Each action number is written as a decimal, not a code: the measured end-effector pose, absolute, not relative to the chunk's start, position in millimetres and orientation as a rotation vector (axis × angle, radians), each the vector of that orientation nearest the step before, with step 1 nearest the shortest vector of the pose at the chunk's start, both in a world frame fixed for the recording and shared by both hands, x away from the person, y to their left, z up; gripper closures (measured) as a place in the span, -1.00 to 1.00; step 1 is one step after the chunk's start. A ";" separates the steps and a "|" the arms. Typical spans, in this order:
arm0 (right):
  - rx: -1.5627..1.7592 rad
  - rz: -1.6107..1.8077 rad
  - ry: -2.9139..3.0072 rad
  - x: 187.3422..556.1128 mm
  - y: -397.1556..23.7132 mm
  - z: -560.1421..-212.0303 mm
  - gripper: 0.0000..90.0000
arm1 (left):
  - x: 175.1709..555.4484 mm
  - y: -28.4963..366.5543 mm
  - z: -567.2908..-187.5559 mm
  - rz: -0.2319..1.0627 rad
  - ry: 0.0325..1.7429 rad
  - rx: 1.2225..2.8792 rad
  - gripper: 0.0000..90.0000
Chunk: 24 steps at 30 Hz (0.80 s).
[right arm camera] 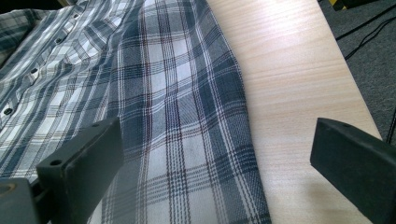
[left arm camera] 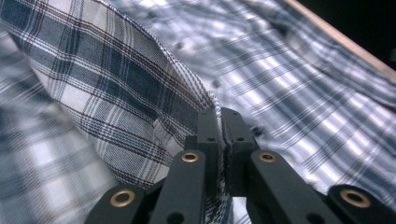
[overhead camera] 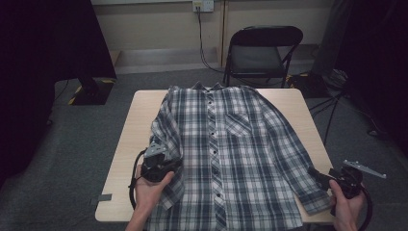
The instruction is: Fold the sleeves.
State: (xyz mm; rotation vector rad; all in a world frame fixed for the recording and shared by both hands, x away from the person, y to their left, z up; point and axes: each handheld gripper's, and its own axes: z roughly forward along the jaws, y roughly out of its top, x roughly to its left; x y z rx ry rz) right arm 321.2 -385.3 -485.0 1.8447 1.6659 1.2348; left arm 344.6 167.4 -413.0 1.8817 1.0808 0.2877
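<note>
A blue-white plaid shirt (overhead camera: 231, 154) is spread buttoned on the bench (overhead camera: 130, 144); its sleeve (left arm camera: 107, 93) is pinched by the left gripper (overhead camera: 161, 163) at 8 o'clock. The right gripper (overhead camera: 320, 175), jaws spread, is held at 4 o'clock.

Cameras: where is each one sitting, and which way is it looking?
High view: from above, looking forward and down at the blue-and-white plaid shirt on the pale wooden table; both hands show, with the left gripper and right gripper.
Left gripper view: rides the left gripper, whose jaws pinch the folded sleeve.
Right gripper view: rides the right gripper, jaws apart over the shirt's other sleeve.
Shared: all show the shirt.
</note>
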 end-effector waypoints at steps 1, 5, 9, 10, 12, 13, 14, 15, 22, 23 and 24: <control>1.845 1.238 1.663 320.6 -385.3 -484.7 -0.96 | 345.3 163.6 -412.8 0.282 1.069 1.880 0.94; 1.846 1.241 1.662 320.3 -386.4 -485.1 -0.96 | 349.8 153.5 -424.5 0.251 1.070 1.907 0.94; 1.843 1.248 1.665 320.1 -386.4 -484.8 -0.96 | 356.8 154.2 -438.0 0.226 1.113 1.936 0.94; 1.842 1.249 1.666 320.2 -386.2 -484.8 -0.96 | 359.0 155.2 -440.8 0.222 1.119 1.938 0.94; 1.845 1.247 1.668 320.8 -385.8 -485.0 -0.96 | 363.5 156.6 -446.8 0.200 1.141 1.934 0.94; 1.846 1.247 1.669 320.9 -385.6 -485.0 -0.96 | 365.7 156.9 -450.1 0.181 1.151 1.926 0.94; 1.844 1.247 1.669 321.0 -385.5 -485.0 -0.96 | 368.2 156.8 -453.1 0.172 1.159 1.931 0.94; 1.845 1.247 1.669 320.9 -385.4 -485.0 -0.96 | 370.5 156.1 -455.9 0.174 1.169 1.939 0.92; 1.851 1.252 1.666 321.2 -386.2 -485.3 -0.95 | 379.3 152.0 -471.3 0.154 1.205 1.978 0.86; 1.850 1.252 1.667 321.4 -386.1 -485.2 -0.95 | 380.1 153.5 -472.9 0.152 1.215 1.966 0.82; 1.849 1.253 1.668 321.3 -385.9 -485.1 -0.96 | 380.6 155.4 -473.5 0.149 1.223 1.954 0.69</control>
